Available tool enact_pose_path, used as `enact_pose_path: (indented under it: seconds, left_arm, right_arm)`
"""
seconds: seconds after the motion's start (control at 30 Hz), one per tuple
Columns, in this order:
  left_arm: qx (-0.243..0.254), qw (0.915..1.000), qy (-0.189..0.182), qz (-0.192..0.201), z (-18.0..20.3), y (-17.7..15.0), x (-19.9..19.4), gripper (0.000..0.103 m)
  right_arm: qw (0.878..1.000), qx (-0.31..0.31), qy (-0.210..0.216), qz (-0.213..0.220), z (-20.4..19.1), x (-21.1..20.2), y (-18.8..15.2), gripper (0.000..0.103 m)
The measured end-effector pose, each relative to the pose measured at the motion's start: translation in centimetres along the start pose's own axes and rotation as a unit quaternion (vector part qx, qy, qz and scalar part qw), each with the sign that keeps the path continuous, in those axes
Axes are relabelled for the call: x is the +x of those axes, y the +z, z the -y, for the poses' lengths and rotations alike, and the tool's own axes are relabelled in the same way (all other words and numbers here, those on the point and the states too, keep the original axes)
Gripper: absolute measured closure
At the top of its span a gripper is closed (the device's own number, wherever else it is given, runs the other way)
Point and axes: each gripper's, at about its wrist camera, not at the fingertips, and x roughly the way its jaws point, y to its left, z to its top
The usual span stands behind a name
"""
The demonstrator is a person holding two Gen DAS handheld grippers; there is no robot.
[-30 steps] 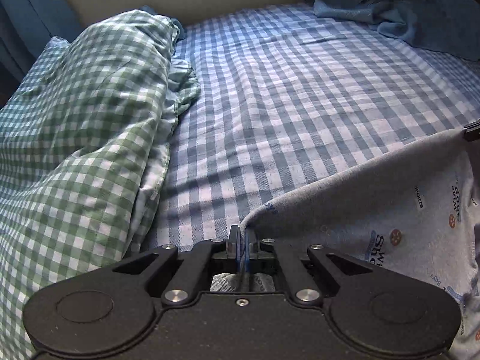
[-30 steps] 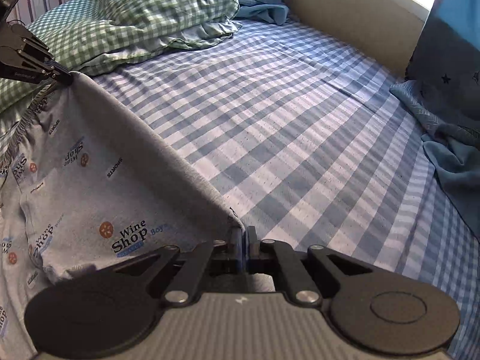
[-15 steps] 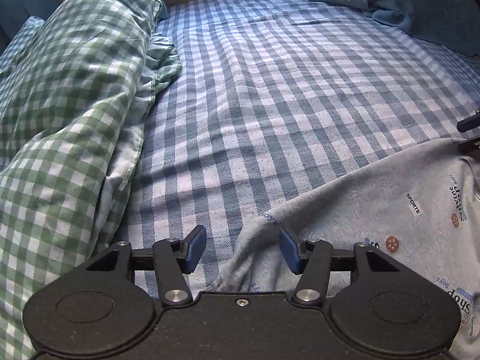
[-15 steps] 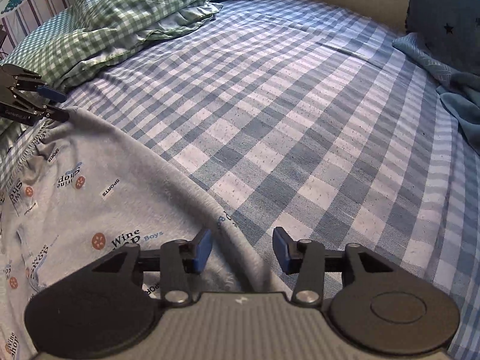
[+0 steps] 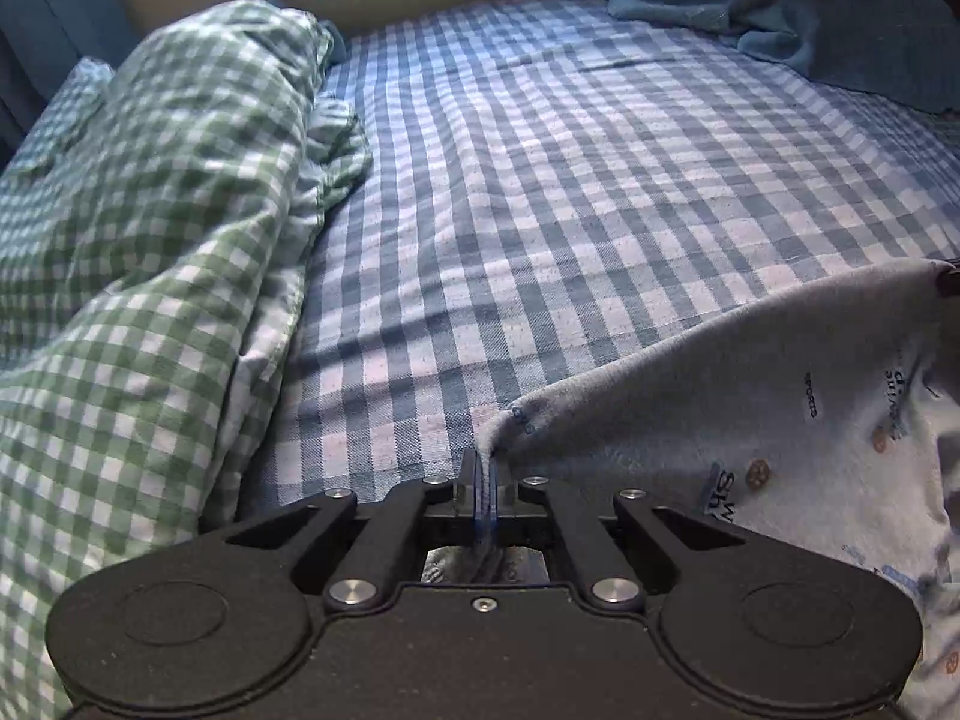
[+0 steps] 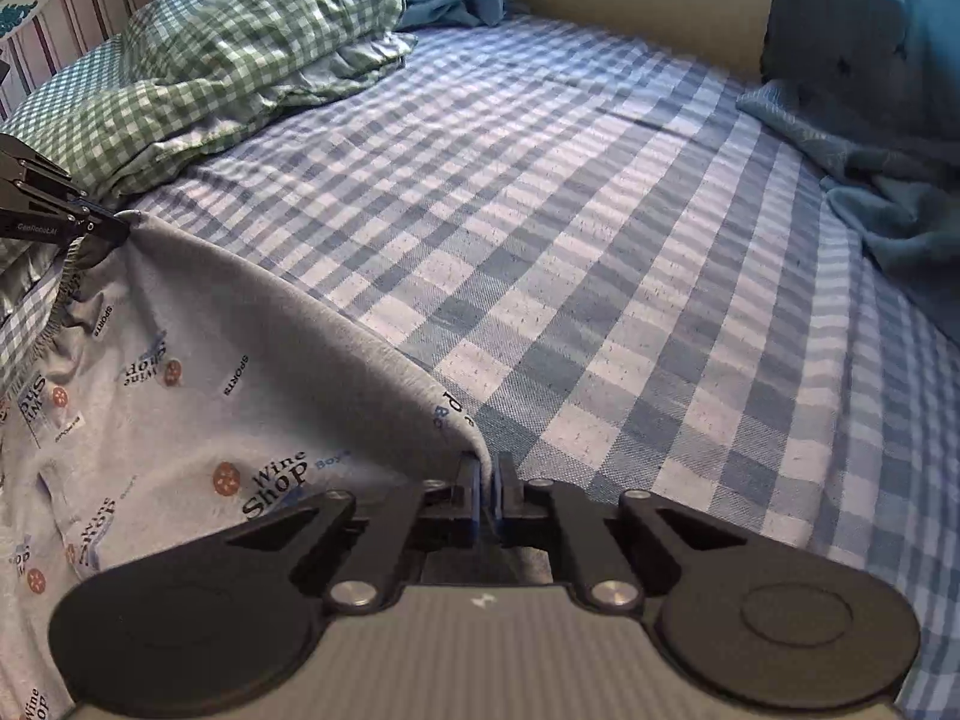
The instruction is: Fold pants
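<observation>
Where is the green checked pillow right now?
The green checked pillow lies at the left of both views, on the blue checked sheet, beyond the grey pants.

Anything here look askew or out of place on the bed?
Nothing alarming. The grey printed pants hang in a sagging edge between the left gripper and right gripper, both shut on the fabric. A green checked duvet and blue blanket lie bunched at the bed's sides.

Bed covered with blue-and-white checked cotton sheet (image 5: 570,192), lit in slanted bands of light and shadow. Green-and-white gingham duvet (image 5: 150,252) bunched along one side. Crumpled blue towel-like cloth (image 6: 888,192) on opposite side. Plain beige headboard panel (image 6: 630,6) at far end. Striped fabric (image 6: 72,18) behind duvet.
</observation>
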Motion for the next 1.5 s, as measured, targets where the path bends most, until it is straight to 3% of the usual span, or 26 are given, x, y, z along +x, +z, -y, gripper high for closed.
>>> enact_pose_path:
  seconds: [0.2,0.4,0.53,0.73,1.1,1.33,1.47,1.5]
  left_arm:
    - [0.048,0.9931,0.001,0.108,1.4,-5.3,-9.6,0.102]
    - [0.12,0.9806,0.0,0.155,4.1,-12.7,-16.0,0.102]
    - [0.172,0.9744,0.003,0.144,6.2,-17.8,-16.5,0.102]
    - [0.23,0.9667,0.006,0.111,8.4,-23.4,-14.9,0.102]
    - [0.283,0.9531,0.015,0.106,9.1,-26.5,-14.5,0.102]
    - [0.305,0.9486,0.011,0.086,9.6,-28.4,-13.2,0.102]
    - [0.3,0.951,0.009,0.074,9.8,-28.7,-12.8,0.1]
    - [0.295,0.953,0.006,0.069,9.8,-28.7,-12.8,0.094]
  right_arm:
    - [0.995,-0.056,-0.054,0.058,-6.6,-8.9,-4.6,0.099]
    - [0.994,-0.023,-0.073,0.075,-12.4,-15.5,-10.8,0.1]
    - [0.995,0.001,-0.075,0.063,-15.7,-17.6,-15.3,0.1]
    - [0.996,0.031,-0.085,0.027,-18.8,-16.5,-20.0,0.1]
    - [0.993,0.011,-0.118,0.023,-22.5,-17.2,-22.3,0.101]
    - [0.993,-0.002,-0.114,-0.011,-25.5,-15.8,-24.5,0.101]
    - [0.993,-0.002,-0.114,-0.026,-26.2,-15.0,-25.6,0.101]
    - [0.993,0.0,-0.115,-0.029,-26.2,-14.9,-25.6,0.101]
